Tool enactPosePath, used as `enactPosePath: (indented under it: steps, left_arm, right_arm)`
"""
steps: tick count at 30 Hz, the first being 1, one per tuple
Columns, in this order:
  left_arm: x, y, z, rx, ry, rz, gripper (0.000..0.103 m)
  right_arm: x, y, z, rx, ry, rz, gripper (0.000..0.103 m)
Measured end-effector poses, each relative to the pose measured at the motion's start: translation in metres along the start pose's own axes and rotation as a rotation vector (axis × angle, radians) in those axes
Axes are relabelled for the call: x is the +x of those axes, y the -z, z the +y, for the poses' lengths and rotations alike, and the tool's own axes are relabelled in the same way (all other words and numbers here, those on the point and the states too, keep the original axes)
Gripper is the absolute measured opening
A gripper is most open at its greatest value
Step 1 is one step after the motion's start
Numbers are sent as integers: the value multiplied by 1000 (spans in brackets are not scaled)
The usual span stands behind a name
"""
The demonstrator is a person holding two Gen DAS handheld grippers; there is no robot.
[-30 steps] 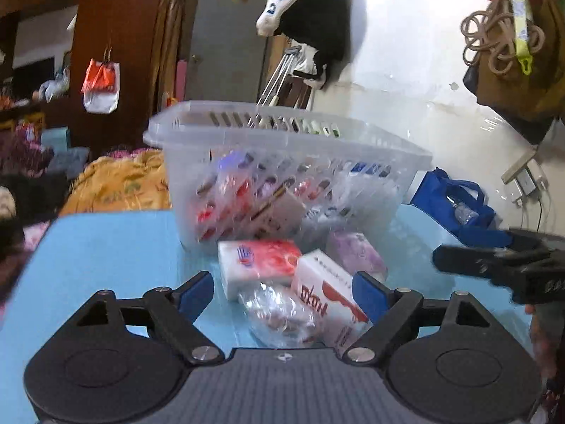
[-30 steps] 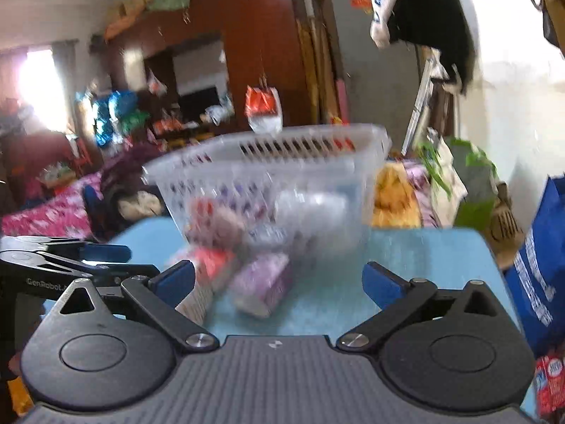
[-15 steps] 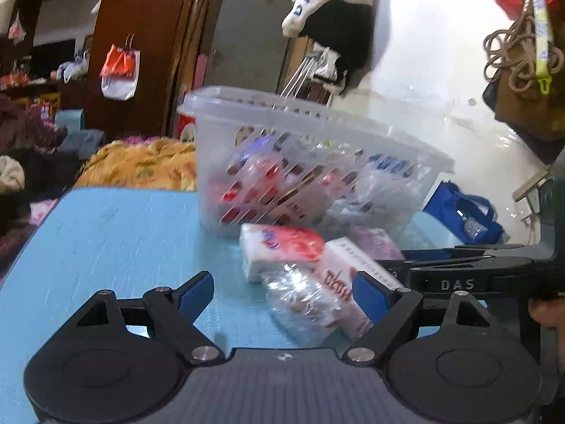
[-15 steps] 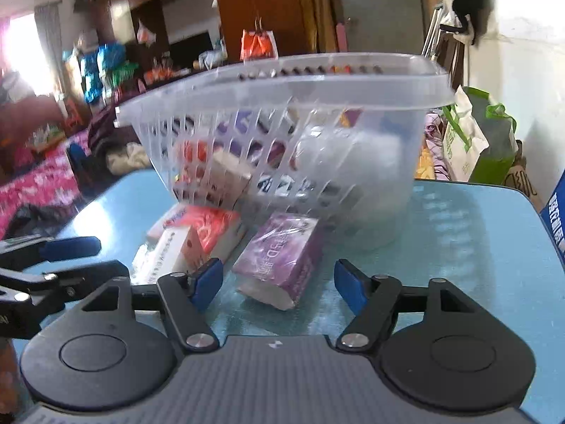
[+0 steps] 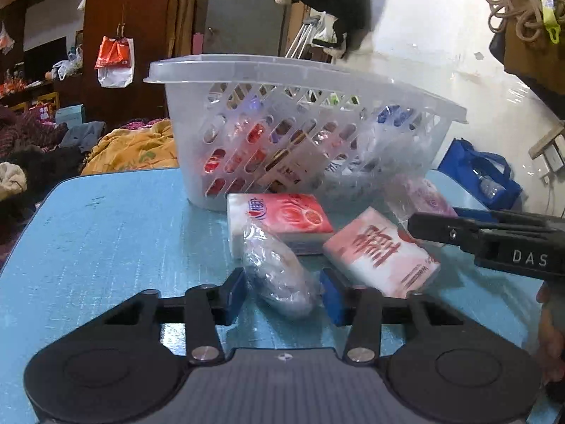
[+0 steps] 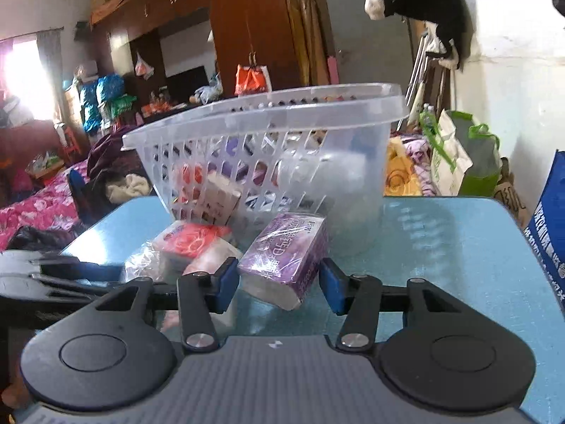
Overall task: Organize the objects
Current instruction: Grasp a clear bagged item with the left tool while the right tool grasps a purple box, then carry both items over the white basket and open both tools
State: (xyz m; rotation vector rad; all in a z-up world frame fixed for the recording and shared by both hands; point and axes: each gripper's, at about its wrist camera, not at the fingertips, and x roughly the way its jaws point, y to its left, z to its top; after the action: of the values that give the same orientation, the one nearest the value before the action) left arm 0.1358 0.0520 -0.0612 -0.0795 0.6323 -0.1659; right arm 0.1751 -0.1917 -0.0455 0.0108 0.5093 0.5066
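A light blue table (image 5: pixel 106 233) fills the lower half of both views. A translucent white slatted basket (image 5: pixel 303 134) is set on it at frame centre in the left wrist view, and several packets can be made out through its walls.

In the left wrist view the left gripper (image 5: pixel 284 295) occupies the lower centre. Its jaws are closing, and a clear plastic-wrapped bundle (image 5: pixel 277 275) is located between the blue pads (image 5: pixel 236 295). The left pad appears to touch the wrap; at the right pad, contact cannot be confirmed. Behind the bundle, toward the basket, a red tissue pack (image 5: pixel 282 219) is laid flat just in front of the basket wall. To the right of the bundle a pink and white pack with a red character (image 5: pixel 381 254) is laid at an angle. The right gripper (image 5: pixel 494 236) is seen side-on at the right edge, reaching toward a purple tissue pack (image 5: pixel 423 198) that is partly hidden behind it.

In the right wrist view the right gripper (image 6: pixel 279 286) is shown at lower centre. Its jaws are closing, and the purple tissue pack (image 6: pixel 286 254) is positioned between them, tilted with its far end raised toward the basket (image 6: pixel 268 162). The left pad is close against the pack, while a visible gap is left at the right pad, so a grip is not yet established. The red tissue pack (image 6: pixel 190 240) and the plastic-wrapped bundle (image 6: pixel 141 265) are seen at centre left, with the left gripper (image 6: pixel 53 275) at the left edge.
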Motion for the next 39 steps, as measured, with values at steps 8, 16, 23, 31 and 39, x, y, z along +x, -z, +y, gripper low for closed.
enactPosePath:
  steps: [8, 16, 23, 31, 39]
  left_arm:
    - [-29, 8, 4, 2, 41, -143, 49]
    - [-36, 7, 10, -29, 86, -196, 49]
    - [-46, 9, 16, -59, 100, -258, 49]
    - [-77, -22, 20, -70, 160, -375, 49]
    - [-66, -144, 1, -21, 94, -353, 49]
  right_arm:
    - [-10, 1, 5, -8, 1, -87, 54]
    - [-17, 3, 8, -34, -13, -140, 54]
    - [-25, 6, 5, -16, -46, -186, 54]
    - [-63, -13, 14, -32, -127, -228, 54]
    - [-52, -110, 29, -115, -10, -306, 53]
